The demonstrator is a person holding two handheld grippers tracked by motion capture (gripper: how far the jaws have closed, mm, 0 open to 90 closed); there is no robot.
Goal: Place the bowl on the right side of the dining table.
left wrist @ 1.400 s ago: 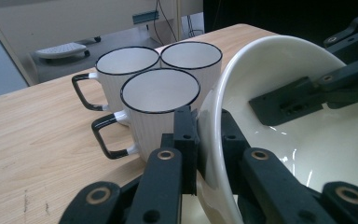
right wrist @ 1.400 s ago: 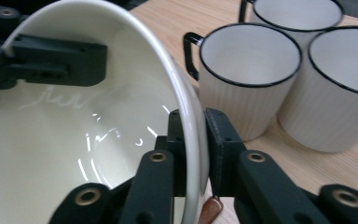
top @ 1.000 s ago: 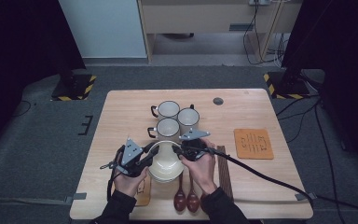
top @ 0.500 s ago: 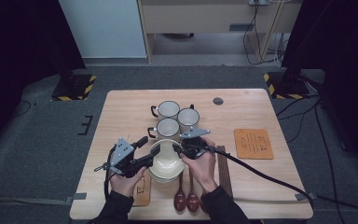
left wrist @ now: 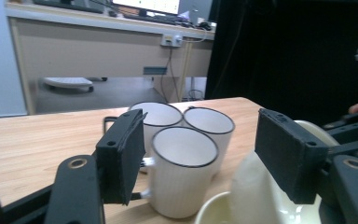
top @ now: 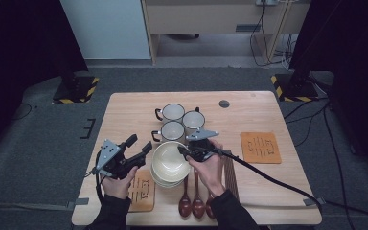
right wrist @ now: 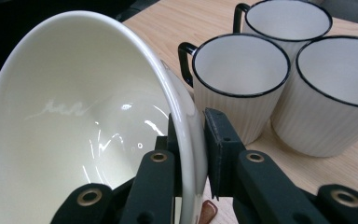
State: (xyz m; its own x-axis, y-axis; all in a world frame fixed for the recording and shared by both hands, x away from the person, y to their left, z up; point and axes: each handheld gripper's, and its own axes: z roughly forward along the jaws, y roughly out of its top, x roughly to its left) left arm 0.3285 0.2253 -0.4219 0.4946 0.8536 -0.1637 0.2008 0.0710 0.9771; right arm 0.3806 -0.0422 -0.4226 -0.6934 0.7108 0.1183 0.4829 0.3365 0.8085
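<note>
Cream-glazed ceramic bowl [top: 171, 158], the top one of a short stack [top: 166, 181] at about six o'clock on the light wooden table [top: 124, 108], is clamped by its rim at three o'clock in the right hand-held gripper [top: 186, 152]. The left hand-held gripper [top: 140, 143] stands off at the bowl's nine o'clock; its jaws have just been opening, with nothing between them. Judging by this, the bowl has been grasped and handed to one gripper, while lifting it off and setting it down remain. The right gripper view shows the pads [right wrist: 219, 144] pinching the tilted rim [right wrist: 186, 121] beside three white black-rimmed mugs [right wrist: 242, 79]. The high view adds three brown wooden spoons [top: 195, 203] and two orange coasters [top: 260, 147].
</note>
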